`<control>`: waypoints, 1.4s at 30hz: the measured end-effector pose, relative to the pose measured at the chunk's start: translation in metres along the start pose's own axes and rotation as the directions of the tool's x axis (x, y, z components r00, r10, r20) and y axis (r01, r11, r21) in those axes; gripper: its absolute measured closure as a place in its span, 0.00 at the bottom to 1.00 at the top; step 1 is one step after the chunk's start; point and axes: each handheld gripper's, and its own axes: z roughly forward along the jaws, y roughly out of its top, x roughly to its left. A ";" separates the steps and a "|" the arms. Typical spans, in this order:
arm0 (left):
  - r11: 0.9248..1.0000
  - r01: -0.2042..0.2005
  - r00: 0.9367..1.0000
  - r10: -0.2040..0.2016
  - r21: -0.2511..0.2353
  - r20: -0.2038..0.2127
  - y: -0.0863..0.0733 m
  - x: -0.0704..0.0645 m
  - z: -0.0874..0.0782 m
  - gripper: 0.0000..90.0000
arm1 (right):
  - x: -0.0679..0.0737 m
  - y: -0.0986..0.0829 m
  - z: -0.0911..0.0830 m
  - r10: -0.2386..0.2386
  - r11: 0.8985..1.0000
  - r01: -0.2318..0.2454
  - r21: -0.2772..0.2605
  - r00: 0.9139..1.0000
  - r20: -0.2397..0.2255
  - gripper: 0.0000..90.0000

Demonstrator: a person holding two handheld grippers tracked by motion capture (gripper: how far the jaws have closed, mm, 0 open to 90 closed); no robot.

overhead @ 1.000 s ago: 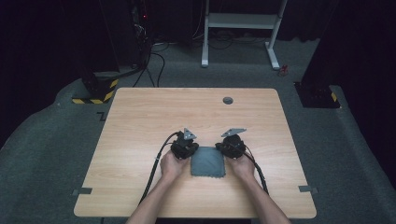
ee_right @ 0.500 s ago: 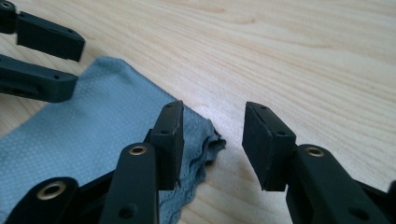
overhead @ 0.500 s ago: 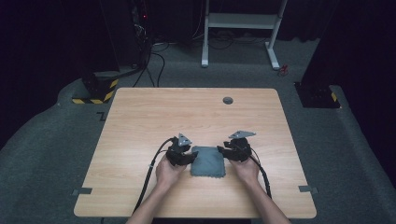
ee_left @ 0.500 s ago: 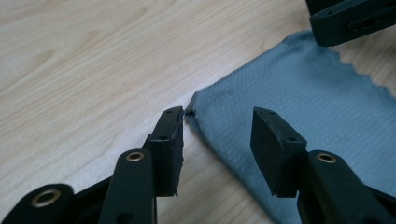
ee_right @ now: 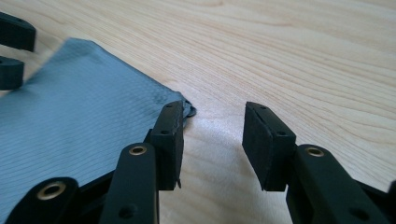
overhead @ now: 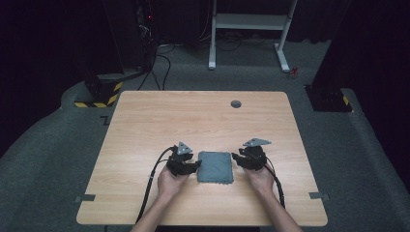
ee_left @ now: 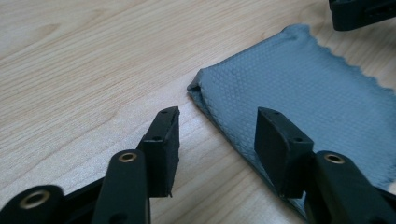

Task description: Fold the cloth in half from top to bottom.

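A folded grey cloth (overhead: 215,166) lies flat on the wooden table (overhead: 203,121), near its front edge. My left gripper (overhead: 195,166) sits at the cloth's left edge, open, its jaws astride the cloth's near corner (ee_left: 198,86) with nothing pinched. My right gripper (overhead: 236,157) sits at the cloth's right edge, also open, one jaw over the cloth (ee_right: 84,116) and the other over bare wood. In the left gripper view (ee_left: 217,126) the cloth's textured weave and wavy far hem show. The right gripper view (ee_right: 212,130) shows the cloth's corner just ahead of the jaws.
A small round grommet (overhead: 236,104) is set in the table near its far edge. Beyond the table stand a white frame (overhead: 251,29) and dark equipment with cables (overhead: 154,58) on grey carpet. Tape tabs (overhead: 318,195) mark the table's front corners.
Both grippers have drawn back toward the person and slightly apart, ending at the cloth's left and right edges. The cloth lies in the same place.
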 end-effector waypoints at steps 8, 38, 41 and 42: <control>0.996 0.044 0.999 -0.044 -0.079 0.003 -0.010 0.006 -0.025 0.52 | 0.000 -0.013 -0.029 0.015 0.997 -0.016 -0.069 1.000 -0.011 0.65; 0.986 0.118 0.987 -0.130 -0.121 -0.096 -0.068 0.032 -0.074 0.49 | -0.027 -0.073 -0.075 0.069 0.996 -0.061 -0.071 0.991 0.118 0.63; 0.986 0.122 0.986 -0.134 -0.117 -0.103 -0.070 0.032 -0.075 0.49 | -0.026 -0.075 -0.076 0.070 0.996 -0.062 -0.062 0.989 0.129 0.63; 0.986 0.118 0.986 -0.130 -0.115 -0.108 -0.070 0.033 -0.075 0.49 | -0.027 -0.076 -0.076 0.067 0.996 -0.059 -0.061 0.989 0.134 0.63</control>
